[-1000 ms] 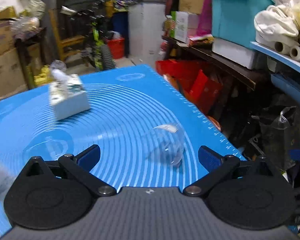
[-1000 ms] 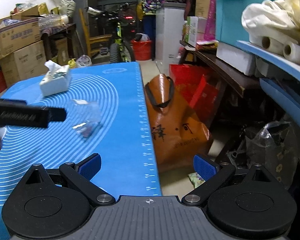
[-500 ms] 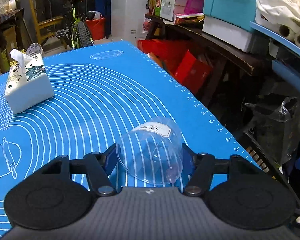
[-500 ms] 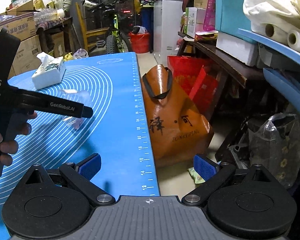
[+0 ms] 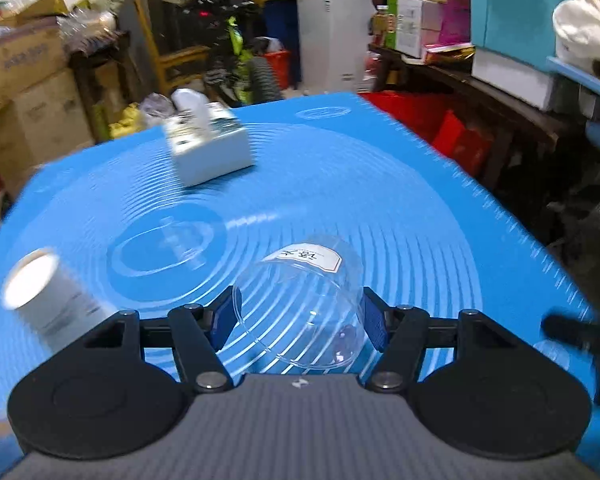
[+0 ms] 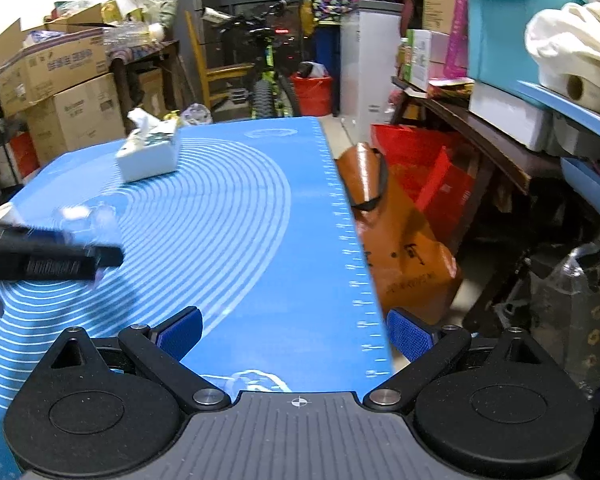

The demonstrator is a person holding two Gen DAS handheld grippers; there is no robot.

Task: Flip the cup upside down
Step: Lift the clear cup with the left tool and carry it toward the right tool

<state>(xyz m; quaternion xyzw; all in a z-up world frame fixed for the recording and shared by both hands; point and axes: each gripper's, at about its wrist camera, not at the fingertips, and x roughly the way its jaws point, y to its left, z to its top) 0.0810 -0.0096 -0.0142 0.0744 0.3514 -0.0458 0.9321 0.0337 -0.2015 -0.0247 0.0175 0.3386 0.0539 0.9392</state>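
A clear plastic cup (image 5: pixel 300 304) with a white label lies on its side between the blue pads of my left gripper (image 5: pixel 298 318), mouth toward the camera. The left gripper is shut on it, held over the blue mat (image 5: pixel 380 200). In the right wrist view the cup (image 6: pixel 88 220) shows blurred at the left, with the left gripper's black body (image 6: pixel 48 258) in front of it. My right gripper (image 6: pixel 294 334) is open and empty, above the mat's right edge (image 6: pixel 340 216).
A white tissue box (image 5: pixel 206 148) stands at the mat's far side. A white paper cup (image 5: pixel 48 300) is at the left. An orange bag (image 6: pixel 396 248) stands on the floor right of the table. Shelves and boxes line the right side.
The left gripper closed on the clear cup and has lifted and swung left with it; the view is blurred by motion. The right gripper has stayed open, shifting slightly.
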